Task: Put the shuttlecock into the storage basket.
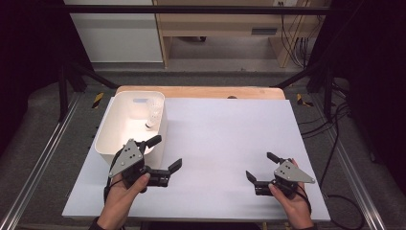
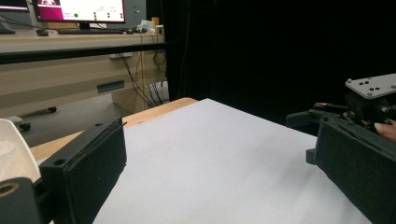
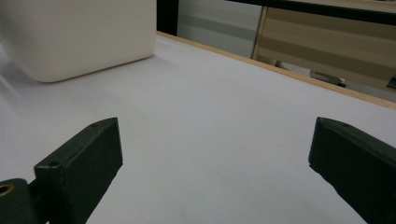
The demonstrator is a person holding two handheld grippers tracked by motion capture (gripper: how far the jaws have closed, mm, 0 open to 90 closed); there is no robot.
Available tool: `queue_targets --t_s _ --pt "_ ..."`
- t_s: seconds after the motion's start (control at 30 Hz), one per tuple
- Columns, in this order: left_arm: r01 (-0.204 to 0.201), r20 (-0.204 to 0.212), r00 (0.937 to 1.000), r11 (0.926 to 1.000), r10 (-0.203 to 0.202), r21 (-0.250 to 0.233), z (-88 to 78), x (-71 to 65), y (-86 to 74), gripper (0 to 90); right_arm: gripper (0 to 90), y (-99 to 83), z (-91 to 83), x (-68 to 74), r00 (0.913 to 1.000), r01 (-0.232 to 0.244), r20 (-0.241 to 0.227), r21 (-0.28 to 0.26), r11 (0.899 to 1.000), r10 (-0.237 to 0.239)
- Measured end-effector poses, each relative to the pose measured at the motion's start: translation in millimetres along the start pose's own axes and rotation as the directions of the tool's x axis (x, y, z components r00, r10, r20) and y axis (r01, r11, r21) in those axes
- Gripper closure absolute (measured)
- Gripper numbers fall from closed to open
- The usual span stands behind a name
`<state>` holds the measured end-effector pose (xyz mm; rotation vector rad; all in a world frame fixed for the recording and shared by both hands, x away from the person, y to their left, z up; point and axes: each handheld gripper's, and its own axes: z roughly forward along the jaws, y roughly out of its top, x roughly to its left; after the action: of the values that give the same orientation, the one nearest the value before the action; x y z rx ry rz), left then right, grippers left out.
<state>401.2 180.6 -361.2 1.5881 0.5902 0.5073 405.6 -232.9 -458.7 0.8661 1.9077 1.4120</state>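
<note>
Both tools stand released; your left gripper [image 1: 168,152] has its jaws spread wide just beside the near right corner of the white bin [image 1: 109,125], and your right gripper [image 1: 261,166] is likewise spread and empty, well apart over the bare white table sheet [image 1: 230,129]. The shuttlecock [image 1: 152,116] lies inside the bin against its right wall, toward the far end; nothing is grasped. Judgement: the step in hand appears to be a reach into the bin; you should lift the left tool over the rim rather than across it, descend with jaws spread, and close on the cork end, not the feathers; I judge the feathers would crush. Keep the right tool parked; steady the bin only if it shifts.
</note>
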Motion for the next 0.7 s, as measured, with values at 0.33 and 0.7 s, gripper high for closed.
queue_targets --t_s 0.33,0.7 --pt "-0.025 -0.042 0.9988 0.9988 0.023 -0.042 -24.7 1.0 3.8 2.1 3.0 1.9 -3.5 -1.2 1.0 0.004 0.003 -0.004 1.0 -0.004" --pt "-0.025 -0.103 0.9946 0.997 0.017 -0.074 -54.8 4.0 -5.7 1.7 3.1 2.6 -4.3 -0.6 1.0 0.007 0.005 -0.008 1.0 -0.007"
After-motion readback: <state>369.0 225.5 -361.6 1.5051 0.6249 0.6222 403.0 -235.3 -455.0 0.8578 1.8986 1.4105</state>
